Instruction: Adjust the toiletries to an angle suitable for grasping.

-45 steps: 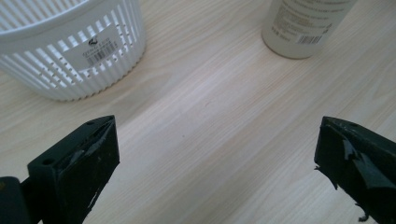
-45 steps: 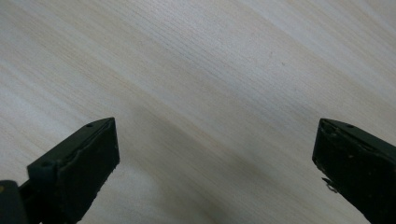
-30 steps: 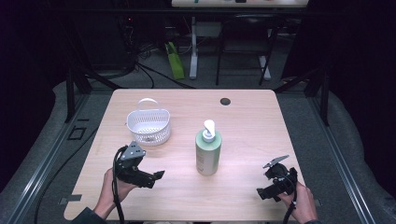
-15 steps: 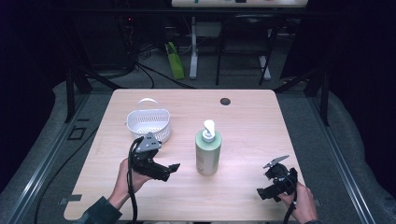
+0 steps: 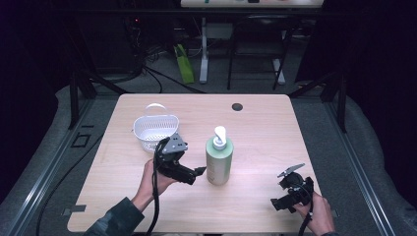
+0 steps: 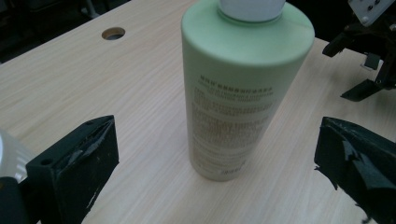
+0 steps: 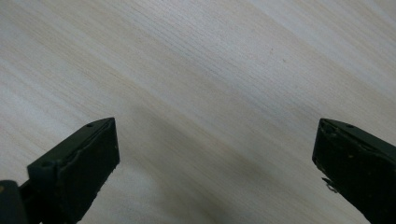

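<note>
- The green pump bottle (image 5: 219,161) stands upright near the middle of the wooden counter (image 5: 265,128), its white pump head on top.
- The left claw (image 5: 198,171) is just beside the bottle's left side; in the left gripper view its 2 jaws stand wide apart, the bottle (image 6: 243,88) ahead between them, untouched.
- The white basket (image 5: 155,131) sits behind the left claw, near it.
- The right claw (image 5: 276,204) rests low at the counter's near right corner, well apart from the bottle, jaws wide over bare wood (image 7: 210,93).
</note>
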Motion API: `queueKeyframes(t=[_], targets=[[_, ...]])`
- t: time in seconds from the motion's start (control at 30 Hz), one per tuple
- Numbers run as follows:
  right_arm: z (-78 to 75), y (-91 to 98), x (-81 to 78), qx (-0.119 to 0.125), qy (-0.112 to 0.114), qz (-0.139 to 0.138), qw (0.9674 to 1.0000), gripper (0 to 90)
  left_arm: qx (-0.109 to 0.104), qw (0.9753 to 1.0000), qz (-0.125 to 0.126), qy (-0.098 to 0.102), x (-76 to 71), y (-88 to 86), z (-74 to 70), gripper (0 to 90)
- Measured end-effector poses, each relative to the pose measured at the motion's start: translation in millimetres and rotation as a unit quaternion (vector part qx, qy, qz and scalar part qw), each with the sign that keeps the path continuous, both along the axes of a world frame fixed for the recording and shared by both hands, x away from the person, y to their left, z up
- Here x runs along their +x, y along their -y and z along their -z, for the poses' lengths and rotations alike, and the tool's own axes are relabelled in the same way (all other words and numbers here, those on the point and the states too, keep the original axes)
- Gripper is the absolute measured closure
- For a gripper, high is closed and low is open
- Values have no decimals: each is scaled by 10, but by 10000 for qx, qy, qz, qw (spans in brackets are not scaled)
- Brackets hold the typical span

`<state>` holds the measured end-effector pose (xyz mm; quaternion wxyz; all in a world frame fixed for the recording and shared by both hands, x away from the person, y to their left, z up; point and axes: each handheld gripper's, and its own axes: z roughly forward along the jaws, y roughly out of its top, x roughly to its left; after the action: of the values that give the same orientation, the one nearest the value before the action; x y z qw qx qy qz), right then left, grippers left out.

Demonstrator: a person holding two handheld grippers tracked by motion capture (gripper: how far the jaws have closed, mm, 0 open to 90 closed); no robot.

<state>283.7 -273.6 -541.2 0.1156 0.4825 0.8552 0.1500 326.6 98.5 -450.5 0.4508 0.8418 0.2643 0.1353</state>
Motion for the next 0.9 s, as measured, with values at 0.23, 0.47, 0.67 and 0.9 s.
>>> queueKeyframes(t=[0.23, 0.47, 0.67, 0.9], targets=[[-2, 8, -4, 11, 20, 18, 10000, 3, -96, 9999, 91, 79, 65, 180, -7, 0], [-2, 16, -3, -5, 27, 12, 10000, 3, -115, 9998, 133, 116, 127, 300, 7, 0], [-7, 21, -5, -18, 26, 18, 10000, 3, -173, 9996, 155, 135, 185, 380, 40, 0], [-7, 28, -6, 1, 22, 28, 10000, 3, -252, 9994, 194, 131, 223, 461, 60, 0]])
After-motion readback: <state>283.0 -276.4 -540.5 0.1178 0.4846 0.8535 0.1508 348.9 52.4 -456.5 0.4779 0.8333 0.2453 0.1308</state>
